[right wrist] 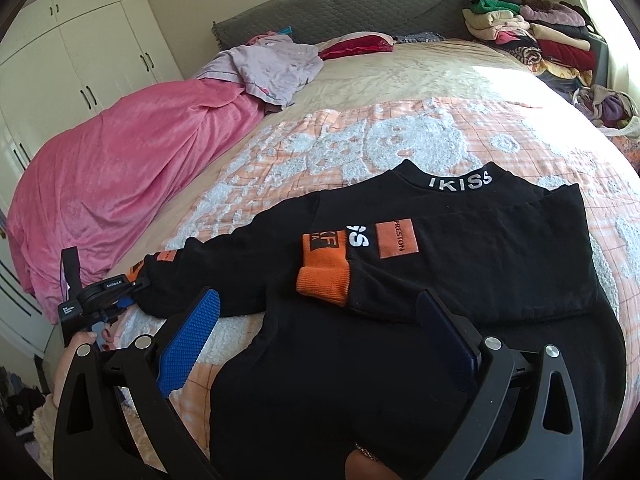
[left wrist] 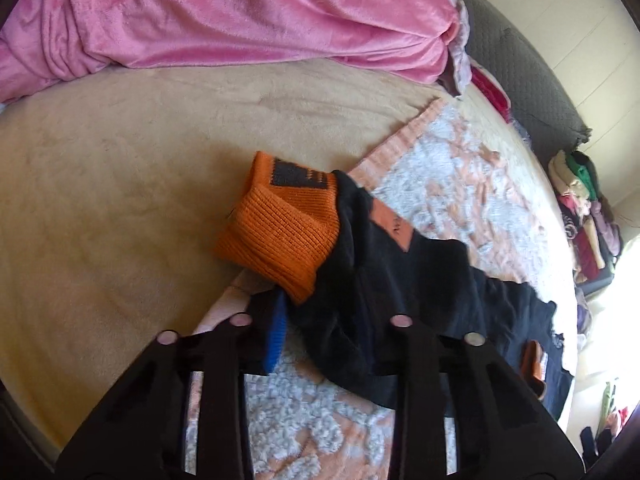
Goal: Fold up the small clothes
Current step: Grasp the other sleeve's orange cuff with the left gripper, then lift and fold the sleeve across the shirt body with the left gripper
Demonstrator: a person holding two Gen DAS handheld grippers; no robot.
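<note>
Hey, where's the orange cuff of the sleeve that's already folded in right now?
In the right wrist view, the orange cuff lies on the chest of the black sweatshirt, centre frame, just left of the orange patch.

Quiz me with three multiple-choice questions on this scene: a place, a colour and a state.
1. Where does the sweater lie?
A. on a chair
B. on the peach blanket
C. on the floor

2. What colour is the cuff?
A. orange
B. green
C. white

3. How is the right gripper?
A. shut on the collar
B. shut on the cuff
C. open

Answers:
1. B: the sweater is spread flat on the peach blanket.
2. A: the ribbed cuff folded onto the chest is orange.
3. C: the right gripper has its fingers wide apart, holding nothing.
</note>
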